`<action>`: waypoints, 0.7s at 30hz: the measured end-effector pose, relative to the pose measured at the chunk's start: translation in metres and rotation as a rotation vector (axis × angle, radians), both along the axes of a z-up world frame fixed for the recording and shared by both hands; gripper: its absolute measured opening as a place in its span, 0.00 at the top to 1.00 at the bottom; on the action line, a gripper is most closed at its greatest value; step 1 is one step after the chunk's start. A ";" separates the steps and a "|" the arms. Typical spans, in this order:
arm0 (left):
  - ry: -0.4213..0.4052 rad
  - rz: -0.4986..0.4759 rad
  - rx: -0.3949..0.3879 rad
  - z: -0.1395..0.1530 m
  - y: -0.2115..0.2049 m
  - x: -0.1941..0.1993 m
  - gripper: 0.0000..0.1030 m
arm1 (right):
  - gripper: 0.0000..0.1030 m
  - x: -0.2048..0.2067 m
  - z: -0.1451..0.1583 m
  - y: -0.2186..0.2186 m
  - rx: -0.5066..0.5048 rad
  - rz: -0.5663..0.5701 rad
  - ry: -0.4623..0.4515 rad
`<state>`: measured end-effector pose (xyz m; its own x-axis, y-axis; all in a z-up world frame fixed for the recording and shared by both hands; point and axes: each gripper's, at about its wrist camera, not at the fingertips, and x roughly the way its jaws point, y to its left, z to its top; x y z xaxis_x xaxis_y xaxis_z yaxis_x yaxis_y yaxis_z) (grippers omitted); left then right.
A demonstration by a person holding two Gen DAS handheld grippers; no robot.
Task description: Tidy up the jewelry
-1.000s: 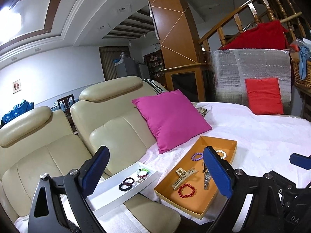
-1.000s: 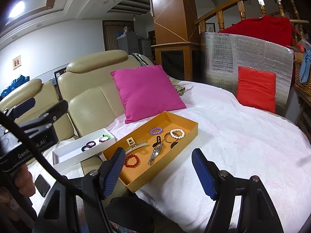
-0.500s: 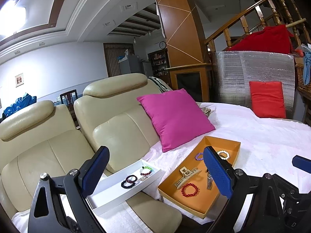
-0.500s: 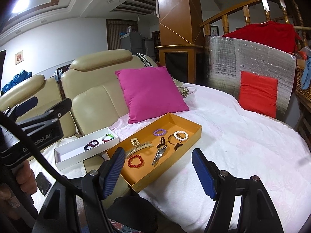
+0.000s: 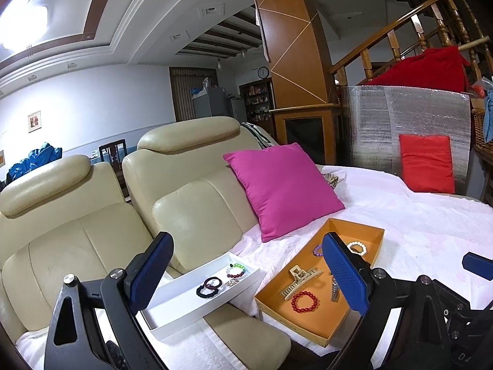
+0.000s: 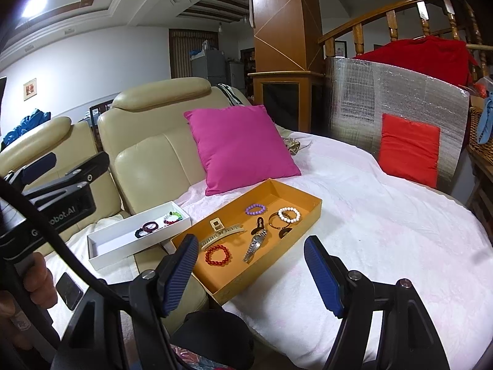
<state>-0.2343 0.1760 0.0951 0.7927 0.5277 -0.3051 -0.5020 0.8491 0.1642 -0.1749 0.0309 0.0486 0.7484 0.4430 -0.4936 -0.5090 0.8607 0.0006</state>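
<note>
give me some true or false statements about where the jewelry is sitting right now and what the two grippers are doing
1. The red bead bracelet lies in the orange tray. True.
2. The silver watch is in the white box. False: it lies in the orange tray.
3. The right gripper holds the hair claw clip. False: it is open and empty.
4. The left gripper is open. True.
5. The white bead bracelet is on the pink cushion. False: it lies in the tray.

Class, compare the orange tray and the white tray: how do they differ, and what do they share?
The orange tray is wider than the narrow white tray. The orange tray lies on the white blanket; the white tray sits toward the sofa. The orange tray holds more pieces. Both are open, shallow and rectangular.
</note>
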 end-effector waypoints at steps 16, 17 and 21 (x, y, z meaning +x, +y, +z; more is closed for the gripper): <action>0.015 0.031 -0.025 -0.006 0.018 -0.009 0.06 | 0.28 0.000 -0.004 0.016 -0.016 -0.014 0.031; 0.017 0.030 -0.030 -0.007 0.020 -0.009 0.06 | 0.28 0.000 -0.004 0.017 -0.019 -0.014 0.033; 0.018 0.036 -0.040 -0.009 0.027 -0.011 0.06 | 0.28 0.001 -0.004 0.022 -0.023 -0.016 0.037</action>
<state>-0.2453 0.2029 0.0860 0.7676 0.5427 -0.3410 -0.5294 0.8367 0.1399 -0.1743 0.0531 0.0448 0.7364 0.4194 -0.5309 -0.4955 0.8686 -0.0010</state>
